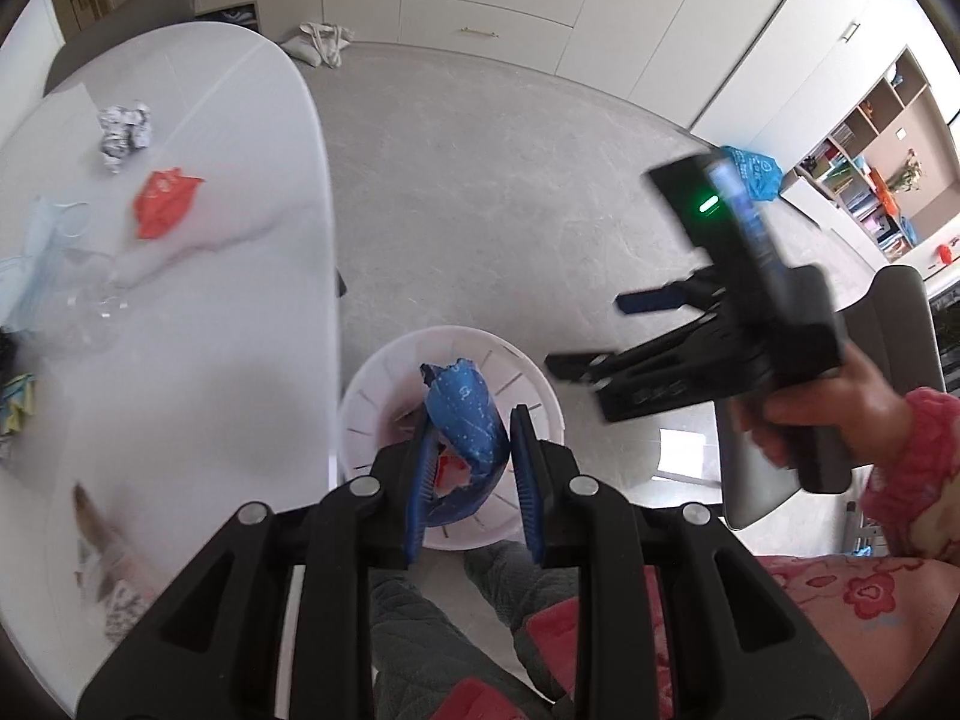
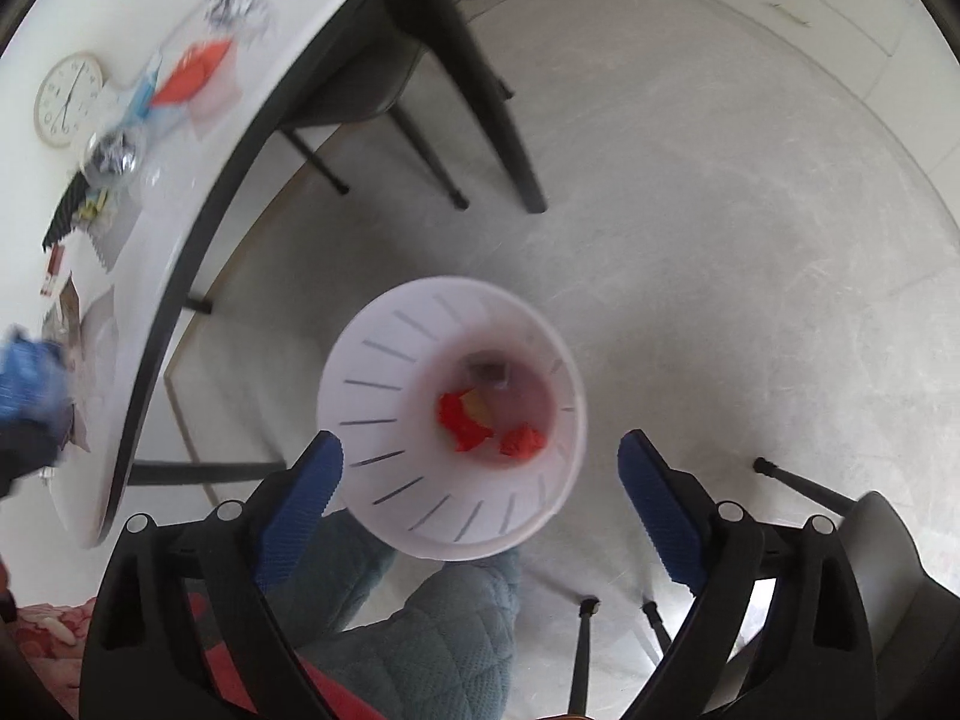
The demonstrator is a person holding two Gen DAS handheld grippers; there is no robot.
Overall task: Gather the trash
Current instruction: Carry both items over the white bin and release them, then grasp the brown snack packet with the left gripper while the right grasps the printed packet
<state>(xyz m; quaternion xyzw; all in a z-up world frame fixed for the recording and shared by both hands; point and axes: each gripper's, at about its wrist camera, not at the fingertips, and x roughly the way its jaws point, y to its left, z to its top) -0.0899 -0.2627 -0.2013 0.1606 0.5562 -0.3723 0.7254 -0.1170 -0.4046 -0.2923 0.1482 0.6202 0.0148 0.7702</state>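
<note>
We could read no text; the clock (image 2: 67,99) on the table (image 2: 180,192) had numerals too blurred, and the blue wrapper (image 1: 465,414) print was illegible.

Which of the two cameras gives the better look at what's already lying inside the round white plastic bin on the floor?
The right wrist view: it looks straight down into the round white plastic bin, showing red scraps at the bottom. In the left wrist view, the blue crumpled wrapper gripped by the left gripper hides most of the inside.
</note>
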